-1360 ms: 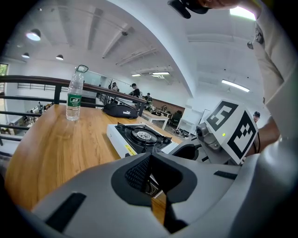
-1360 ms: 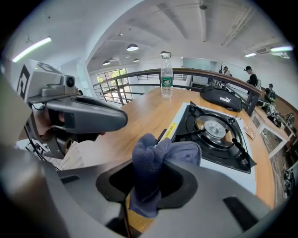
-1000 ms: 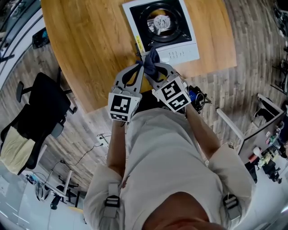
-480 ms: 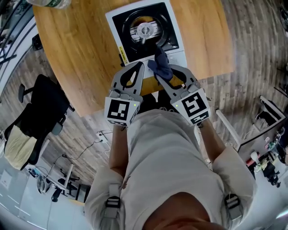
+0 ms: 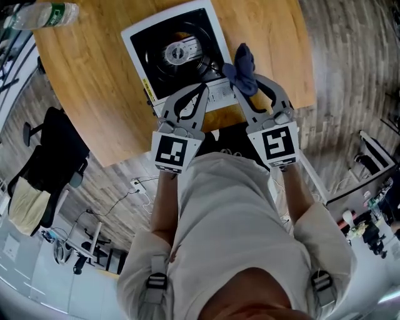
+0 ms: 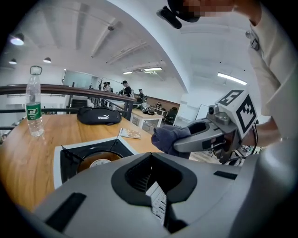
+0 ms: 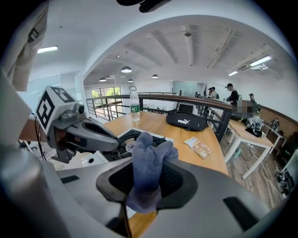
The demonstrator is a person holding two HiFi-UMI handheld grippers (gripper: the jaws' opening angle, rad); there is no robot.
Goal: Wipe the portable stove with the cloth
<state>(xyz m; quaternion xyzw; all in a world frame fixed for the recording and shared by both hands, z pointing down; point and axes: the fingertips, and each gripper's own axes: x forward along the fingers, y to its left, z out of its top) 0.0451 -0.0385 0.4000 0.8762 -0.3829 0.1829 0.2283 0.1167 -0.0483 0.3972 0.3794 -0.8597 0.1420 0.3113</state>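
One portable stove (image 5: 178, 56) on one wooden counter (image 5: 94, 94), one blue cloth (image 5: 244, 62) clamped in the jaws of the right gripper (image 5: 249, 81) just beside the stove's near corner, left gripper (image 5: 201, 92) with jaws together, empty, one water bottle (image 5: 40, 15).

The person wore a pale beige short-sleeved shirt (image 5: 231, 225), with grey straps (image 5: 154, 281) and plastic buckles over both shoulders. The left gripper (image 5: 202, 90) and right gripper (image 5: 249, 84) were matte grey moulded plastic, each capped at the near end by a cube (image 5: 171, 152) bearing black-and-white square markers.
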